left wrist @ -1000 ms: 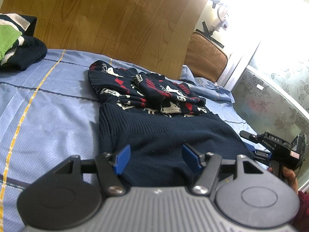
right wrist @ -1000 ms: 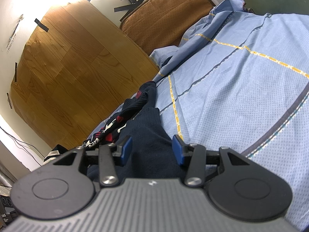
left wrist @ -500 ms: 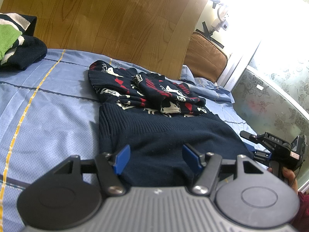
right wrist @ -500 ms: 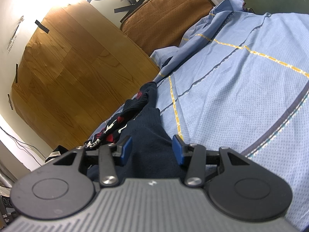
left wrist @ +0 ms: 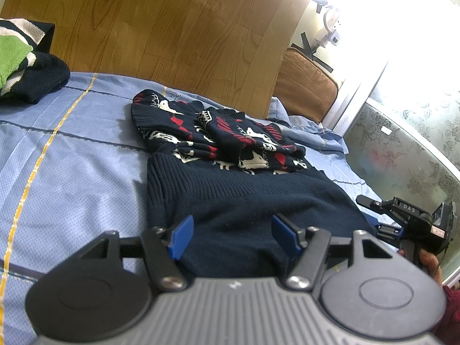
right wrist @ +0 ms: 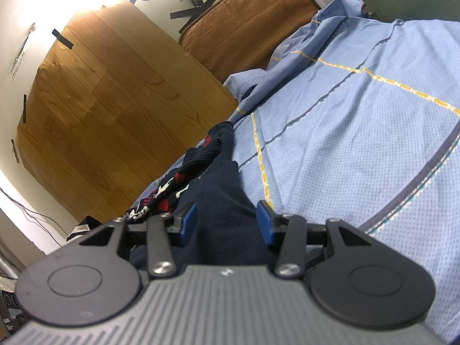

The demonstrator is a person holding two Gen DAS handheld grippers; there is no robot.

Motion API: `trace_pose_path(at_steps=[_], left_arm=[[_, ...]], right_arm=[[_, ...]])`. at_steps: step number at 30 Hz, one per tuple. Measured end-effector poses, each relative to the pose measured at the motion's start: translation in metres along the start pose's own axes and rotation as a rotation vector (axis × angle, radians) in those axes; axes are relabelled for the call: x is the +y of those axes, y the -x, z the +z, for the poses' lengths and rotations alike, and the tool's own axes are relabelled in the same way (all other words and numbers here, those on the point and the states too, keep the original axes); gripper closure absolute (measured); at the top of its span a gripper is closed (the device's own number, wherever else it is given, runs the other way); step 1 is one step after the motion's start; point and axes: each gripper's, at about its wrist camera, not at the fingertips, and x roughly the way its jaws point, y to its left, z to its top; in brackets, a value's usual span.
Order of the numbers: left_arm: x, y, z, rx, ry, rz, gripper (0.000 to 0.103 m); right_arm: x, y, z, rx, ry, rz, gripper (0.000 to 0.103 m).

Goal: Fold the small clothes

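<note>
A navy knit sweater (left wrist: 244,195) with a red and white pattern lies flat on the blue bedsheet (left wrist: 72,158), its patterned sleeves folded across the chest. My left gripper (left wrist: 234,235) hovers at the near hem, open, and its blue pads stand wide apart over the plain navy fabric. At the hem's right corner a hand (left wrist: 428,261) holds my right gripper (left wrist: 371,214). In the right wrist view the right gripper (right wrist: 227,221) is open. The sweater's (right wrist: 221,192) corner lies between its pads, and they do not pinch it.
A stack of folded clothes (left wrist: 26,69), green, white and navy, sits at the far left of the bed. A wood-grain panel (left wrist: 172,28) backs the bed, with a brown cushion (left wrist: 307,92) beside it. A patterned glass panel (left wrist: 402,158) borders the right side. Bare sheet (right wrist: 345,143) spreads right of the sweater.
</note>
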Motion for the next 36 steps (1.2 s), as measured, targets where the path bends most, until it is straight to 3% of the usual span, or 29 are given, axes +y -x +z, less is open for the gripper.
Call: trace_pose_path(at_steps=[36], left_arm=[[-0.0010, -0.0005, -0.0003, 0.002, 0.005, -0.006, 0.039]], right_arm=[[0.0000, 0.0001, 0.0004, 0.001, 0.000, -0.001, 0.054]])
